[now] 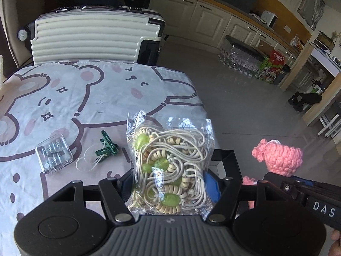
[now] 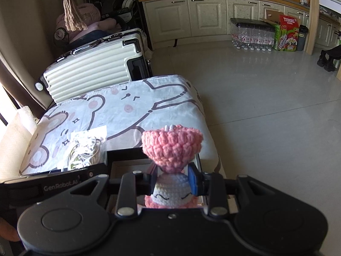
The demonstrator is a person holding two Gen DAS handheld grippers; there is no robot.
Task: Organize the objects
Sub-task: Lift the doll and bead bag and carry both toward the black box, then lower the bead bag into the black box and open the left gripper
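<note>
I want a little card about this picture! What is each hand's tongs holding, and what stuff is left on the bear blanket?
left tongs: shut on the clear bag of cord and beads
right tongs: shut on the pink and white crochet doll
under both: an open dark box
on the bear blanket: small clear plastic case, green clip, white loop of string
behind the blanket: a cream suitcase

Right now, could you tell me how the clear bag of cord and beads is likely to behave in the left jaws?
The bag looks floppy: thin crinkled plastic, loose cords inside. It is probably light for its size, and stands upright only because the left gripper pinches it. The glossy film may slip if the grip loosens.
</note>
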